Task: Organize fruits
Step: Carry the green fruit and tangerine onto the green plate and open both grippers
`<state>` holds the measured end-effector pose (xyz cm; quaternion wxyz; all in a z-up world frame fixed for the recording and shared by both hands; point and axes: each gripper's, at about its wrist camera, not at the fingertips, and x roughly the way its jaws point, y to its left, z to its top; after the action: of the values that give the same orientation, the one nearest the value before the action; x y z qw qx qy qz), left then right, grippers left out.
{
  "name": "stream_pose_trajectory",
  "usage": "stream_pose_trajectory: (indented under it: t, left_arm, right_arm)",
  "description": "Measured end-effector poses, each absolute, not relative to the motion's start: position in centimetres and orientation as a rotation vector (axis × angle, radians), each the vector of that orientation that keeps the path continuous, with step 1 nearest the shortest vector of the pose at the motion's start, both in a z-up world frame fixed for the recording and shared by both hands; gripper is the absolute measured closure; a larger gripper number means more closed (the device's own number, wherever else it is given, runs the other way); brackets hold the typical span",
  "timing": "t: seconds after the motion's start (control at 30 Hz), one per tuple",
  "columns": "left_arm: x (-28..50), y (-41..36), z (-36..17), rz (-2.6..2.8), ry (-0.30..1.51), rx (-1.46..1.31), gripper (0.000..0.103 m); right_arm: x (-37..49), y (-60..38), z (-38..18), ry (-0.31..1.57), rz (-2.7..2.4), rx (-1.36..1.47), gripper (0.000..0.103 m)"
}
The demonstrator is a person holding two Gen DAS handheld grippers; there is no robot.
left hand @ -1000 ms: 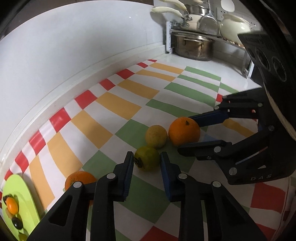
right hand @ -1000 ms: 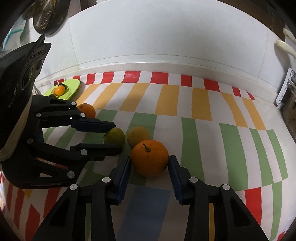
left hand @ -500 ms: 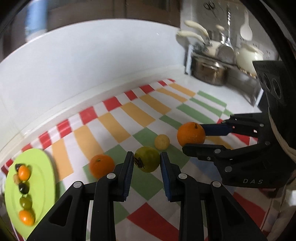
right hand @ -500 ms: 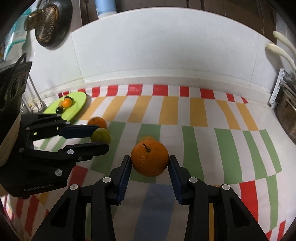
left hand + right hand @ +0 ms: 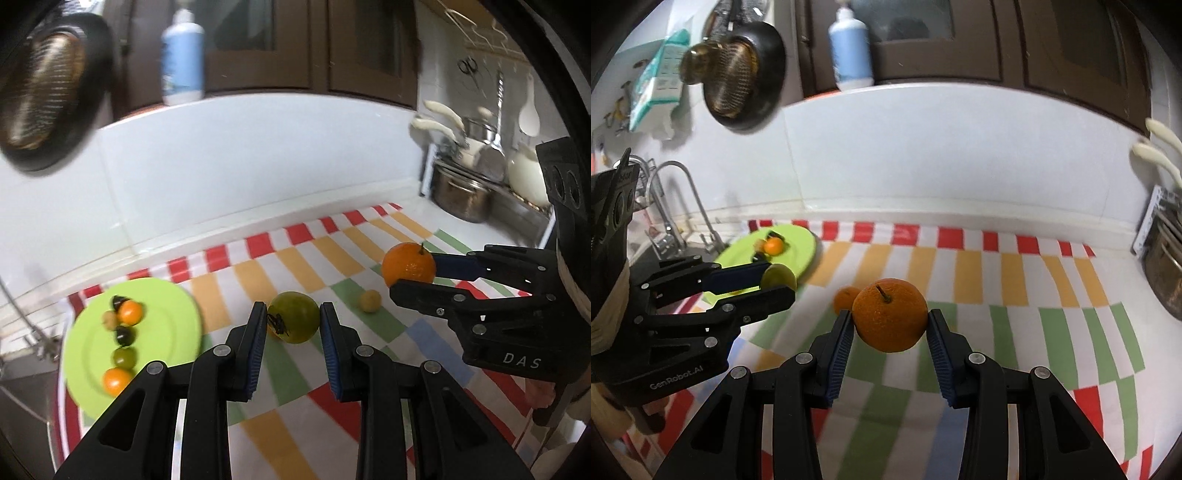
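The bench [image 5: 332,206] is covered by a checked cloth [image 5: 295,373] in red, orange, green and white. At about nine o'clock in the left wrist view sits a green plate [image 5: 162,325] with a row of little fruits [image 5: 122,339] on it. I think the plate is where the fruit should go, so both fruits are probably held up to be carried there.

The right gripper [image 5: 889,328] has its fingers closed on a big orange [image 5: 889,320], held in the air above the cloth with its stem up. The left gripper [image 5: 293,325] has its fingers close together, squeezing a green fruit [image 5: 293,322] with its dark stalk end against the left finger. It is also off the cloth.

A small orange [image 5: 846,298] lies on the cloth just behind the big one, at eleven o'clock from it. A small yellow fruit [image 5: 370,301] lies alone on the cloth at two o'clock from the green fruit. These two are not yet sorted.

The plate's row takes up the middle, so new fruit must land beside it. The two grippers are near each other and could bump on the way. A pot [image 5: 461,192] at two o'clock and a tap [image 5: 683,199] at nine o'clock stand well away.
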<state>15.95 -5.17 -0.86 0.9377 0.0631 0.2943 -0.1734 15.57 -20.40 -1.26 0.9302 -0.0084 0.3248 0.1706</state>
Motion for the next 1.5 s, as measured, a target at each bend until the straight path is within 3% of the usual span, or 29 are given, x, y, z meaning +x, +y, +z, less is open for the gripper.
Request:
stream_pose_trajectory:
  t: [0.8,1.5]
  left_arm:
    - [12.1,4.6,1.8,-0.064,0.507,0.043,0.074]
    - [15.4,9.8,0.5,0.045,0.505,0.043,0.074]
  right_arm:
    - [15.1,-11.0,2.2,0.559,0.552,-0.055,0.061]
    - [19.6,-4.7,1.2,0.579,0.629,-0.069,0.061]
